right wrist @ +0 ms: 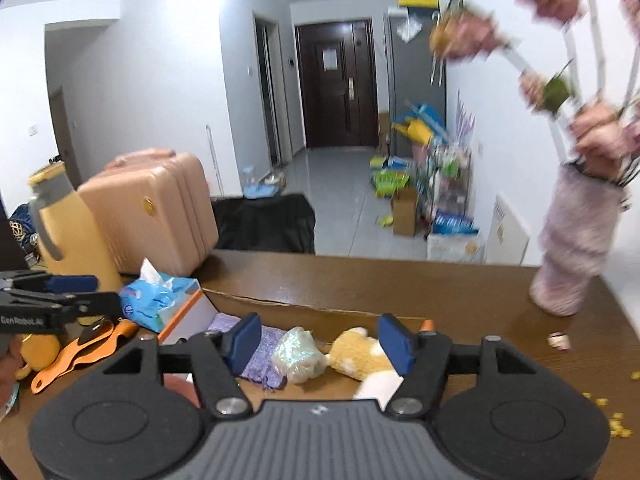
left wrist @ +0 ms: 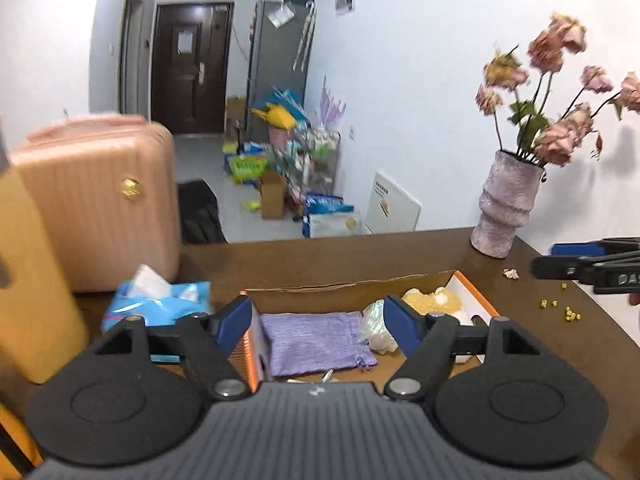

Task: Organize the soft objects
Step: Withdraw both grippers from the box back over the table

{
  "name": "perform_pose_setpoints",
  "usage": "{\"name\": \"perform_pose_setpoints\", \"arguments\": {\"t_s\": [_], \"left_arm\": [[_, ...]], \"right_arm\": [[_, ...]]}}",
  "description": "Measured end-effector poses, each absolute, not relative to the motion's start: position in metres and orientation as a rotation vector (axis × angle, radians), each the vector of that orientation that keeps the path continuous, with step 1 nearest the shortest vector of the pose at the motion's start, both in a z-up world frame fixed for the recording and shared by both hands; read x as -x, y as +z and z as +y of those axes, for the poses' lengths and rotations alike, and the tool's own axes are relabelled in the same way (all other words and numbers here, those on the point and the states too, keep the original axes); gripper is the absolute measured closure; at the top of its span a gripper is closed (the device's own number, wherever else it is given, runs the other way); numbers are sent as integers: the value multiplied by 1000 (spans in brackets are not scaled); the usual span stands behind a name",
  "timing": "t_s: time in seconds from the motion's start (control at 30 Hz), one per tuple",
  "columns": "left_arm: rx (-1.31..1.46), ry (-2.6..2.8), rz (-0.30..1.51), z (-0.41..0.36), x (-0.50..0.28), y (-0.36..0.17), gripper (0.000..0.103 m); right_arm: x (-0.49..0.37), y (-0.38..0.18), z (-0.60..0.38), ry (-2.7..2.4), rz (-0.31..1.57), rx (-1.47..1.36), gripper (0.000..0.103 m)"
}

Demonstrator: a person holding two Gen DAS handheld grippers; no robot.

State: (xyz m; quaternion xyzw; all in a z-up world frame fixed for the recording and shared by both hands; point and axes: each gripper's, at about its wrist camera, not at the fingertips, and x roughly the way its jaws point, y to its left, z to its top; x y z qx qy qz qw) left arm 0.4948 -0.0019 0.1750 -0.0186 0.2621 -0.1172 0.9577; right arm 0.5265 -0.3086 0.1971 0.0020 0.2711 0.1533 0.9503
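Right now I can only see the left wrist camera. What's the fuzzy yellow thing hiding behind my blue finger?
Observer: It's a yellow and white plush toy, lying in the cardboard box.
Operator: And the big yellow blob on my left?
Observer: That's a yellow thermos jug with a grey lid, standing beside the pink suitcase.
Operator: Is the other gripper holding anything?
Observer: No. The right gripper is open, with nothing pressed between its pads.
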Motion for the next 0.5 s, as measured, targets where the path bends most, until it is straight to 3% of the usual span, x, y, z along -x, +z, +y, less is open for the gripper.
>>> {"name": "perform_pose_setpoints", "arguments": {"t_s": [0.27,0.5], "left_arm": [[49,-258,436,-7,-428,212,19],[14,-208,365,-14,-343,169,15]], "right_arm": [[-455,232,-329,317,459,-20,30],[-368,202,-331,353,360,-53,24]]}}
